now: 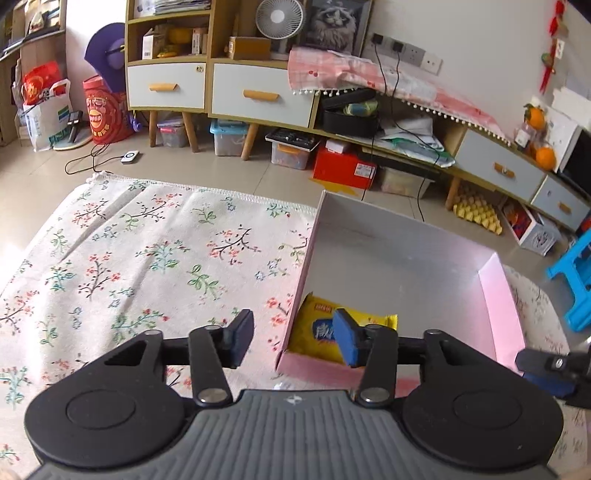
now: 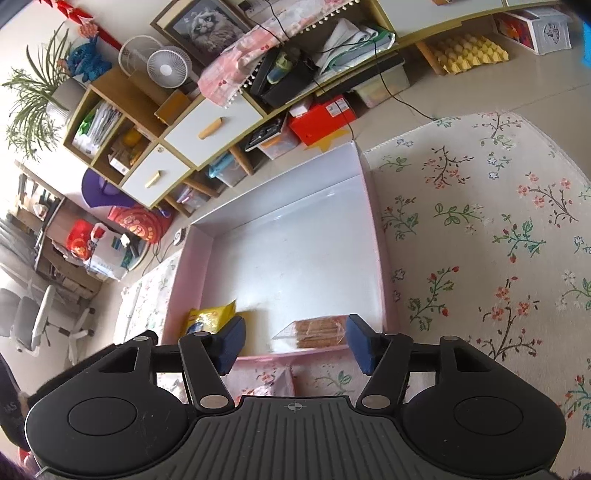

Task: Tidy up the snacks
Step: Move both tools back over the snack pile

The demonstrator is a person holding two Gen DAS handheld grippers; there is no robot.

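Left gripper (image 1: 293, 338) and right gripper (image 2: 295, 345) both gape empty over the pink box (image 2: 380, 236).

I'm looking into a lived-in home room: a wooden cabinet (image 1: 207, 70) with drawers and cluttered shelves, a framed cat picture (image 1: 338, 24), a small fan (image 1: 280, 18), storage bins (image 1: 229, 137) on the tiled floor, and a floral cloth (image 1: 147, 251).

box (image 2: 376, 236): glossy card | tablecloth (image 1: 147, 258): matt cloth | snack packet (image 1: 317, 332): shiny plastic
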